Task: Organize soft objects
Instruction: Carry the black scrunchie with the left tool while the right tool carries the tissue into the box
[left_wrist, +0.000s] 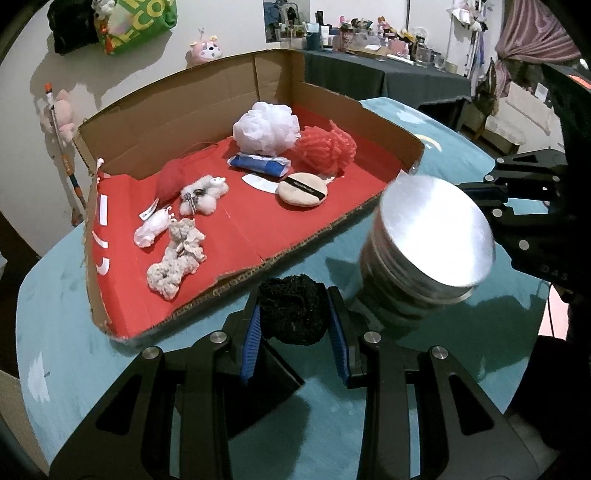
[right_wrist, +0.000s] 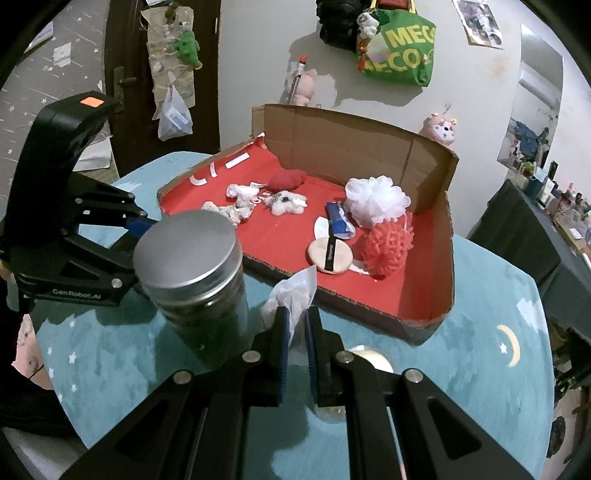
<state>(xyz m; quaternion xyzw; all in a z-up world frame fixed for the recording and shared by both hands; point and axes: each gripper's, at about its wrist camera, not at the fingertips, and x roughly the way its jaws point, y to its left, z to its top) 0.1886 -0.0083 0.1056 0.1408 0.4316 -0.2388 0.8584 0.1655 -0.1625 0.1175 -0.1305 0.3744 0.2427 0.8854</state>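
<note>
My left gripper (left_wrist: 294, 308) is shut on a black mesh ball (left_wrist: 291, 314), held just above the teal tabletop in front of the cardboard box (left_wrist: 177, 110). In the right wrist view my right gripper (right_wrist: 298, 314) is shut on a crumpled white tissue (right_wrist: 291, 291), near the box's front edge (right_wrist: 351, 295). On the box's red floor lie a white bath pouf (left_wrist: 266, 127), a red-orange pouf (left_wrist: 327, 147), a blue packet (left_wrist: 258, 164), a round powder puff (left_wrist: 302, 190), a red plush (left_wrist: 170, 181) and several white fluffy pieces (left_wrist: 173, 258).
A metal-lidded jar (left_wrist: 428, 236) (right_wrist: 192, 258) stands on the table between the two grippers, close to the box's near corner. The round table wears a teal cloth (right_wrist: 480, 369) with a moon and stars. A dark cluttered table (left_wrist: 388, 74) stands beyond.
</note>
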